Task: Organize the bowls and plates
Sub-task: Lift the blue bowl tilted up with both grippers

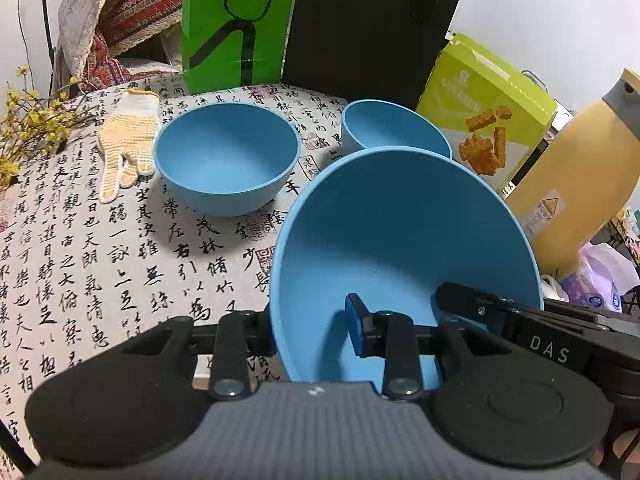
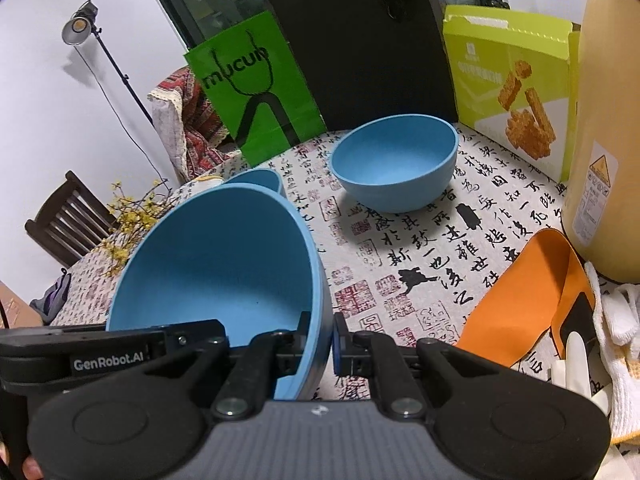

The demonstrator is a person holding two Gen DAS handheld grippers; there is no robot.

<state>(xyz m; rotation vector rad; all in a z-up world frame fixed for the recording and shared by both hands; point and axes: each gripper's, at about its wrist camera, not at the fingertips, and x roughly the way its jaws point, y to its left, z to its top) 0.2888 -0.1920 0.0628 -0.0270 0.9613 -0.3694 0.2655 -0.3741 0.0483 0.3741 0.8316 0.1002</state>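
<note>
A large blue bowl (image 1: 400, 240) is held tilted above the table by both grippers. My left gripper (image 1: 310, 332) is shut on its left wall, with one blue pad (image 1: 356, 328) inside and the other finger outside. My right gripper (image 2: 322, 340) is shut on the opposite wall of the same bowl (image 2: 216, 260), pinching the rim between its pads. Two smaller blue bowls stand upright on the tablecloth. One (image 1: 226, 160) is at the back left and the other (image 1: 396, 128) sits behind the held bowl; the right wrist view shows that second one in the open (image 2: 396, 164).
A green bag (image 1: 236, 20), a black bag (image 1: 372, 20) and a snack box (image 1: 484, 108) line the table's back. A tall yellow bottle (image 1: 576, 176) stands right. A knit glove (image 1: 126, 136) and yellow flowers (image 1: 28, 128) lie left. An orange pad (image 2: 528, 296) and white gloves (image 2: 616, 332) lie near right.
</note>
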